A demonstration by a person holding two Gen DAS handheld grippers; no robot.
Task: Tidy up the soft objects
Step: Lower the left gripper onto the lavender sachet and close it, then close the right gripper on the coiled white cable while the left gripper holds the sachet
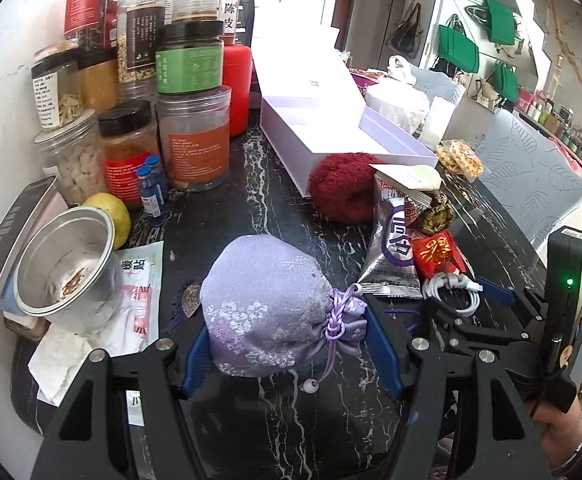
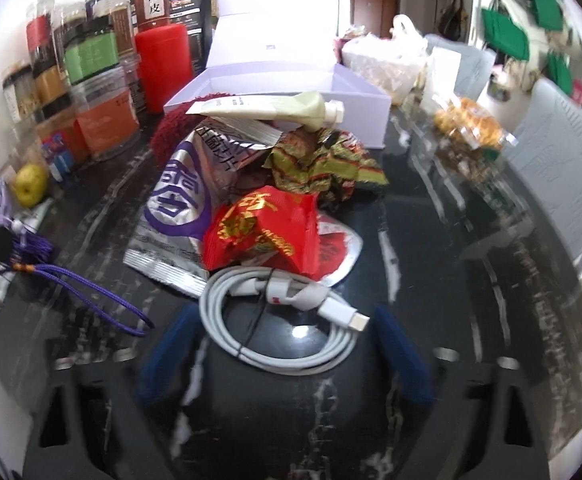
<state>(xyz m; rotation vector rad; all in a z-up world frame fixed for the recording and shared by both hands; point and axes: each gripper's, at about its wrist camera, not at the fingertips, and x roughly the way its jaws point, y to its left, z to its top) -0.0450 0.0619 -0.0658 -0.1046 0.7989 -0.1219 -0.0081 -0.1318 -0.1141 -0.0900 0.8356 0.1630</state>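
A lilac brocade drawstring pouch (image 1: 267, 304) lies on the black marble table, between the blue fingers of my left gripper (image 1: 287, 344), which is open around it; the pads stand at its sides. A dark red fluffy ball (image 1: 341, 190) lies beyond, next to an open white box (image 1: 331, 128). My right gripper (image 2: 283, 340) is open, its blue fingers either side of a coiled white cable (image 2: 279, 320). The right gripper also shows in the left wrist view (image 1: 471, 300). The right wrist view is blurred.
Jars (image 1: 195, 136) crowd the back left, with a metal tin (image 1: 67, 272) and a yellow fruit (image 1: 111, 216). Snack packets (image 2: 195, 200), a red packet (image 2: 267, 228), a cream tube (image 2: 275, 106) and a purple cord (image 2: 91, 296) lie by the cable. A grey chair (image 1: 531, 184) stands right.
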